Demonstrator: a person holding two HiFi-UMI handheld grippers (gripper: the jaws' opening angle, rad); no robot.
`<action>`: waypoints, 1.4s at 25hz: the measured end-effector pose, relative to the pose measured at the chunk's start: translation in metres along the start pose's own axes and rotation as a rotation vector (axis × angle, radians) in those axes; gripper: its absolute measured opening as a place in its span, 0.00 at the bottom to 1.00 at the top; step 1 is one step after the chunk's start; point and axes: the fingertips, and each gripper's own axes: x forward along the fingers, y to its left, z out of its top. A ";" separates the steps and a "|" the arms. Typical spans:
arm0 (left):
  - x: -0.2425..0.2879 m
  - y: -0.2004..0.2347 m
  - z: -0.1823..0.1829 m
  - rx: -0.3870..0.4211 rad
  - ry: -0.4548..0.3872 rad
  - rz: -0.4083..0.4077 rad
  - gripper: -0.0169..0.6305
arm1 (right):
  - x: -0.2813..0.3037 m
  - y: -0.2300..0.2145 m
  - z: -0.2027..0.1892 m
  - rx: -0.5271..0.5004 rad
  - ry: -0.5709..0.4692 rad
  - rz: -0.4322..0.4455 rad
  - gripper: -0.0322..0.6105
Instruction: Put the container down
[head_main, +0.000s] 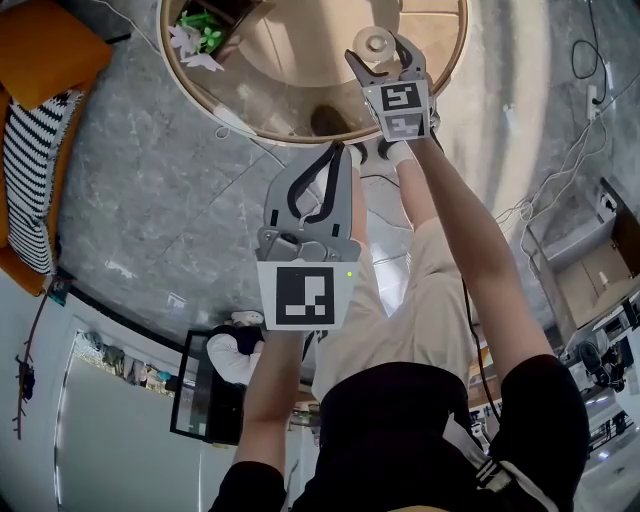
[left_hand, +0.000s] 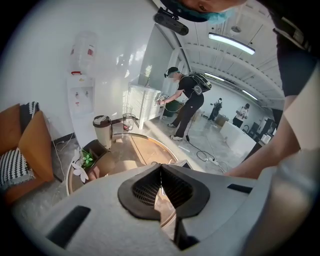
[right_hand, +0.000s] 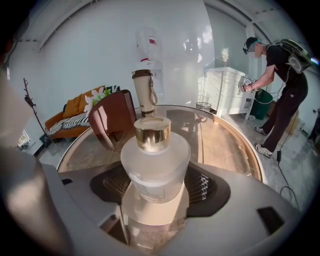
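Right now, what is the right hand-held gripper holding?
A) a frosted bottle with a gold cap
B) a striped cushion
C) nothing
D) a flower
A: the right gripper view shows the right hand-held gripper shut on the frosted bottle, with its gold cap on top.

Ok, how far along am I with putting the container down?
Done: the container is over the round table. In hand: the right gripper is shut on its frosted body. Left: set it down and open the fingers; I cannot tell whether its base touches the glass yet. The left gripper is shut and empty.
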 end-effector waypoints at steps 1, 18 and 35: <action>0.001 -0.001 0.000 -0.001 0.000 0.001 0.05 | 0.000 0.000 -0.001 0.002 -0.001 0.002 0.56; -0.003 -0.027 0.019 0.028 -0.009 -0.011 0.05 | -0.030 0.000 0.022 -0.018 -0.036 0.036 0.56; -0.099 -0.038 0.109 -0.006 -0.159 0.056 0.05 | -0.175 0.013 0.197 -0.107 -0.198 0.078 0.51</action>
